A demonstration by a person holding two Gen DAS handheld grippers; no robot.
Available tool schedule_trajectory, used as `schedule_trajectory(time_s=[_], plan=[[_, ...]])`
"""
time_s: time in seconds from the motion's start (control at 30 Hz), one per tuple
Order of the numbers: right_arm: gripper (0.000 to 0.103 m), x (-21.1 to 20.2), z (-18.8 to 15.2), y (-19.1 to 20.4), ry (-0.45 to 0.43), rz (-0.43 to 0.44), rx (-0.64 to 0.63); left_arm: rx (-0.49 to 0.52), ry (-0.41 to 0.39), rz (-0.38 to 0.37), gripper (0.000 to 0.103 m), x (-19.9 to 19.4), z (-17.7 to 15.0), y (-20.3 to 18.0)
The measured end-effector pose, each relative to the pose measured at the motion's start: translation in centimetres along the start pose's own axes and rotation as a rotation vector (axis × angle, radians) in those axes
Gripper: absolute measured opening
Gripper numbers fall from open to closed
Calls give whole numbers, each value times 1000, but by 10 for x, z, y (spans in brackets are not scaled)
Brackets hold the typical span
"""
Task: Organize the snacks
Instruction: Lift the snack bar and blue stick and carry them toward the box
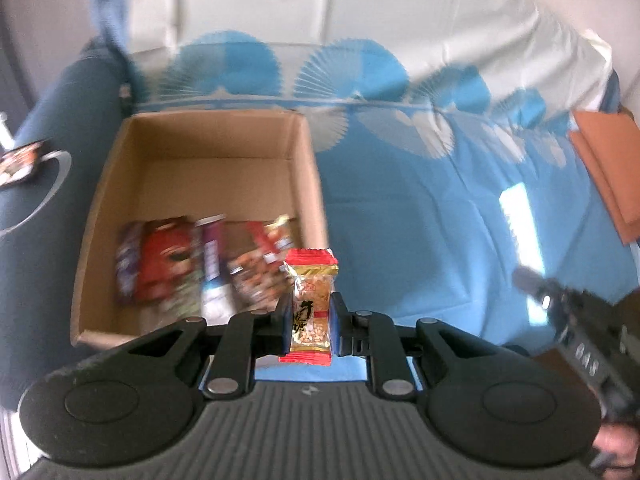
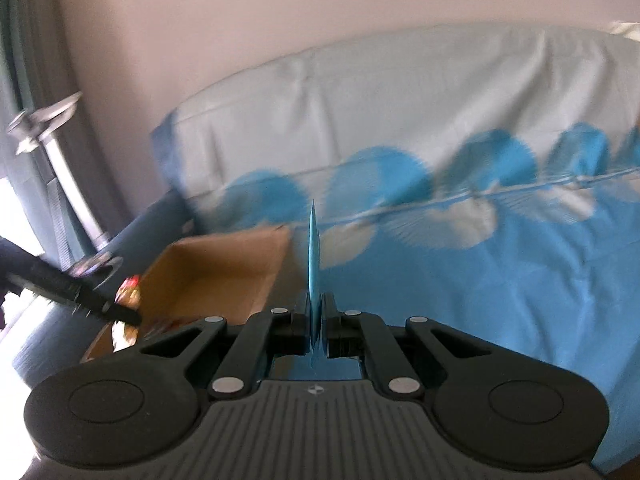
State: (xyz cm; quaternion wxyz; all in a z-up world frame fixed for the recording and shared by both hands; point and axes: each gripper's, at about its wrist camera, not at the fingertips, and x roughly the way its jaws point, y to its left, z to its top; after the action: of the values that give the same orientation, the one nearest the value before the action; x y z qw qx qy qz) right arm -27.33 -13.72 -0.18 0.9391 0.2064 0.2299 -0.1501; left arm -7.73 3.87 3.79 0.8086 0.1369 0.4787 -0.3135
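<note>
My left gripper (image 1: pixel 311 322) is shut on a small gold and red peanut candy packet (image 1: pixel 311 304), held upright just past the near right corner of an open cardboard box (image 1: pixel 304 168). Several snack packets (image 1: pixel 192 264) lie along the box's near side. My right gripper (image 2: pixel 318 322) is shut on a thin blue packet (image 2: pixel 313 256) seen edge-on, held above the blue cloth to the right of the box (image 2: pixel 224 268). The right gripper also shows at the right edge of the left wrist view (image 1: pixel 568 312), and the left gripper shows at the left in the right wrist view (image 2: pixel 72 296).
The box stands on a sofa draped in a blue and white fan-patterned cloth (image 1: pixel 440 208). A dark blue armrest (image 1: pixel 56 152) with a snack packet (image 1: pixel 20 160) on it is left of the box. An orange folded cloth (image 1: pixel 608 168) lies at the right.
</note>
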Motion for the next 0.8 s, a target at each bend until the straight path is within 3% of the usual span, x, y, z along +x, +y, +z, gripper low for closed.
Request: schedule_trajectory(time_s=[0.17, 0.37, 0.5, 0.8], plan=[[5, -17, -30, 62, 81, 98, -121, -47, -30, 55, 20, -31, -49, 33], [5, -29, -56, 112, 135, 140, -262, -96, -36, 123, 20, -44, -103, 62], [5, -39, -57, 130, 128, 134, -301, -135, -36, 97, 20, -50, -118, 73], [5, -54, -65, 147, 107, 115, -352, -118, -95, 81, 20, -65, -126, 76]])
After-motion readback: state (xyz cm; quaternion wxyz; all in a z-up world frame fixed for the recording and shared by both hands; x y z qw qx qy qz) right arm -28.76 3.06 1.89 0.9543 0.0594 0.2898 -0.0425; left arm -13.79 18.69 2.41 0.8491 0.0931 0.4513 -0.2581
